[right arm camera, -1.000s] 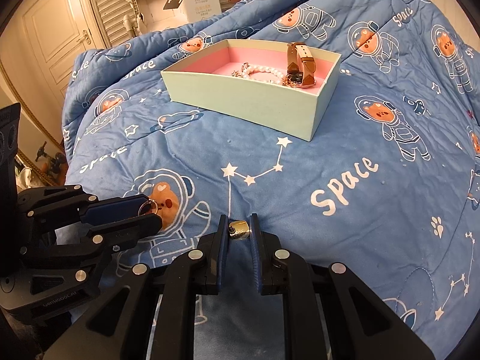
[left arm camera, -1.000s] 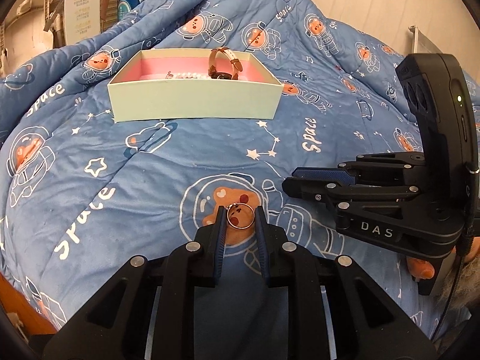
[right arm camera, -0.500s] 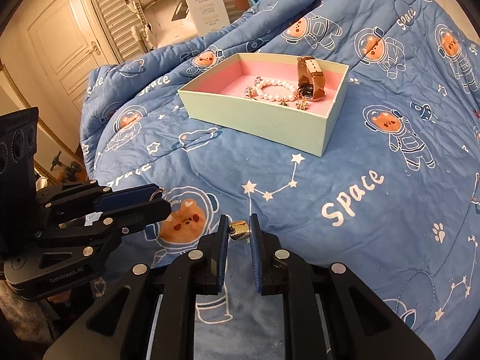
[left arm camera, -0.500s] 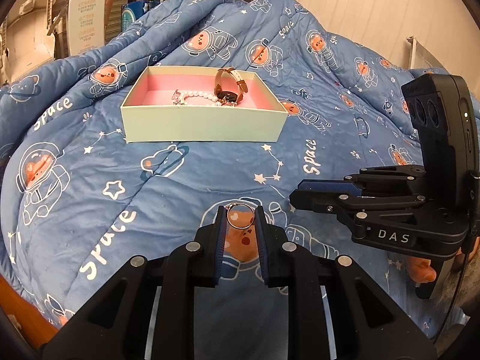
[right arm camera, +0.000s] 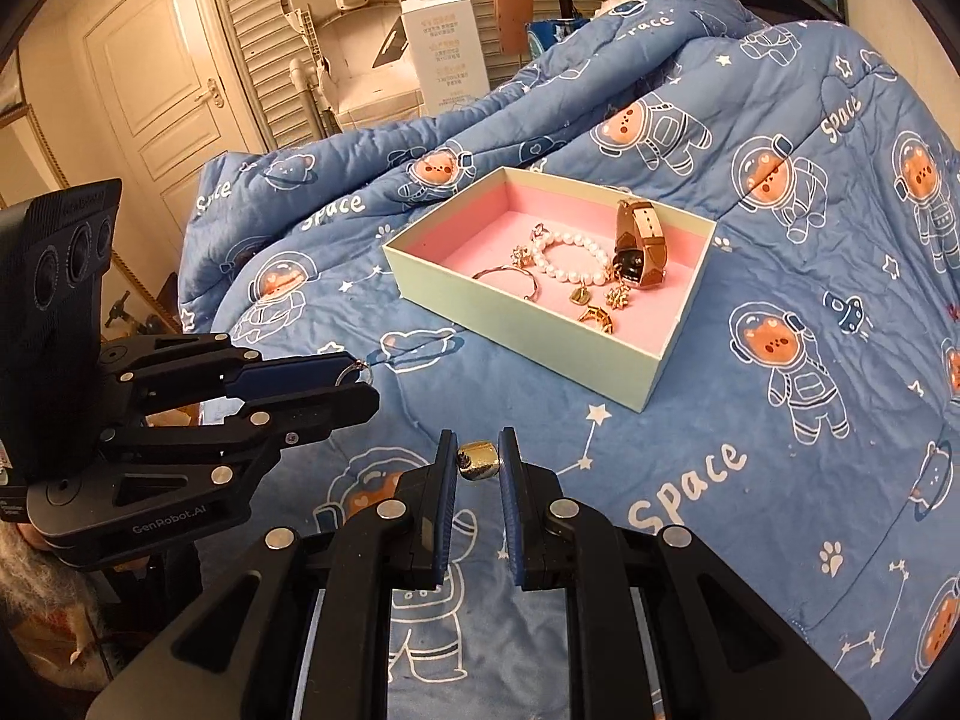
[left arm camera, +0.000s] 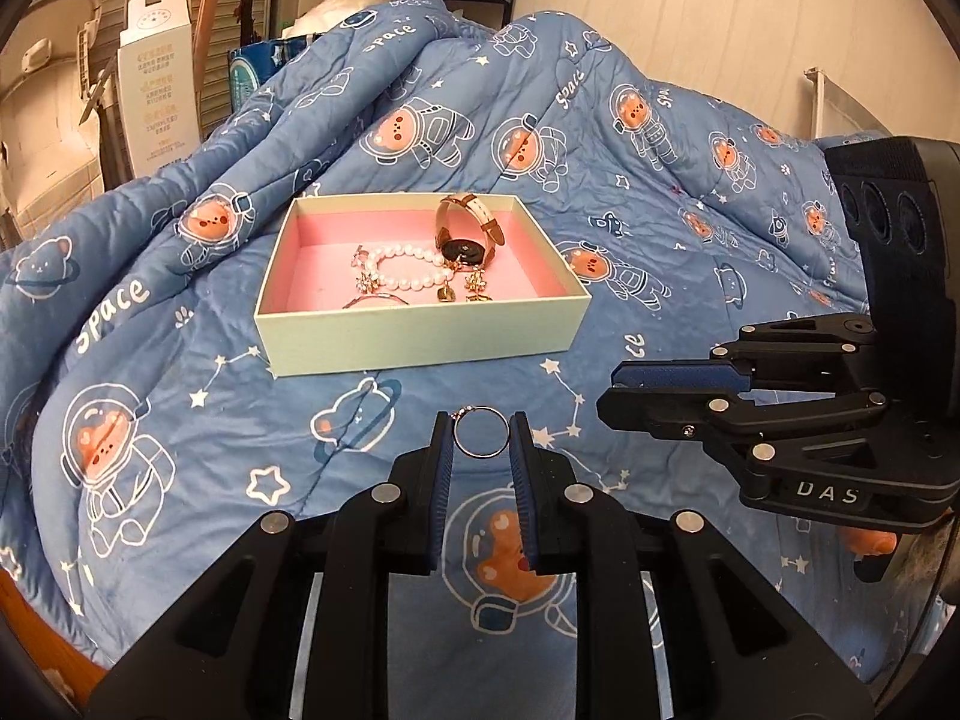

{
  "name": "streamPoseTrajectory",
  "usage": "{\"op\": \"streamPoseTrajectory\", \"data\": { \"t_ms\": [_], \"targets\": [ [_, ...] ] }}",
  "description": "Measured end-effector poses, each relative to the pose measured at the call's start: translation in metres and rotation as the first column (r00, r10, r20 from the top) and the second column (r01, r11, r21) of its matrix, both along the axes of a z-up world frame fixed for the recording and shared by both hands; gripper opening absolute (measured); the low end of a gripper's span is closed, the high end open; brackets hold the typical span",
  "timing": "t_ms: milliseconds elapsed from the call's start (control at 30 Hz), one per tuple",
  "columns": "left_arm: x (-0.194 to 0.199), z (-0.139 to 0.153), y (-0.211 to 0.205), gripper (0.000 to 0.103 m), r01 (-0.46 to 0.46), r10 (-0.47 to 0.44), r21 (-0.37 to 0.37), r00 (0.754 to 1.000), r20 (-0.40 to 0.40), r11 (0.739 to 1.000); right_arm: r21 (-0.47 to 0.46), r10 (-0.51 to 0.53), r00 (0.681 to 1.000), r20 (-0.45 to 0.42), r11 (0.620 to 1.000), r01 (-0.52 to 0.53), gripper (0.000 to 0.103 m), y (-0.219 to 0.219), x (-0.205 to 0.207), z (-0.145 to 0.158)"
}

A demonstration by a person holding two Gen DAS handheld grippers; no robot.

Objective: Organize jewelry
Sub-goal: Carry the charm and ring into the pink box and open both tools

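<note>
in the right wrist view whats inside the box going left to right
thin gold bangle → pearl bracelet → watch, standing on edge at the right end of the box; the small gold charms overlap too much to place.

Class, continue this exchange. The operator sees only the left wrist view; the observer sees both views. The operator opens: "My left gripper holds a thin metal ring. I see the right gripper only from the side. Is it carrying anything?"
Observer: Yes. The right gripper is shut on a small, chunky gold-coloured piece, pinched at the fingertips. I cannot tell what kind of jewellery it is.
Operator: The near wall of the mint-green cardboard box with the pink lining hides part of its floor from me. What lies there?
Observer: Behind that wall of the box, the thin gold wire bangle is a complete hoop. It lies flat beside the white pearl bracelet.
</note>
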State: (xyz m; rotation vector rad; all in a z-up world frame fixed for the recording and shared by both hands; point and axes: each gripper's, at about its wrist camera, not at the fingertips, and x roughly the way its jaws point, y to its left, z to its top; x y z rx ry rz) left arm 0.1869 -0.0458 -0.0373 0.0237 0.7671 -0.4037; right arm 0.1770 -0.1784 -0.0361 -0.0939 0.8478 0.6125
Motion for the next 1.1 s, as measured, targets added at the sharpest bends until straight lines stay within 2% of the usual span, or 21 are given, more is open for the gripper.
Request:
{"op": "streamPoseTrajectory", "data": {
  "t_ms": [233, 433, 833, 1100],
  "targets": [
    [0.03, 0.01, 0.009, 0.02, -0.009, 0.009, 0.0, 1.0, -0.006, 1.0, -0.012, 0.017, 0.999, 0.046, 1.0, -0.016, 0.014, 0.006, 0.019, 0.019],
    [0.064, 0.018, 0.015, 0.019, -0.019, 0.019, 0.0, 1.0, -0.023, 1.0, -0.008, 0.01, 0.999, 0.05, 1.0, -0.009, 0.014, 0.01, 0.048, 0.029],
    [0.142, 0.008, 0.027, 0.019, -0.044, 0.049, 0.053, 0.993, -0.108, 0.998, -0.049, 0.026, 0.998, -0.054, 0.998, -0.029, 0.014, 0.03, 0.112, 0.015],
    [0.174, -0.002, 0.015, 0.02, -0.005, 0.024, 0.143, 0.991, -0.132, 0.99, -0.085, 0.046, 0.992, -0.117, 0.995, -0.056, 0.014, 0.043, 0.136, -0.001]
  ]
}}
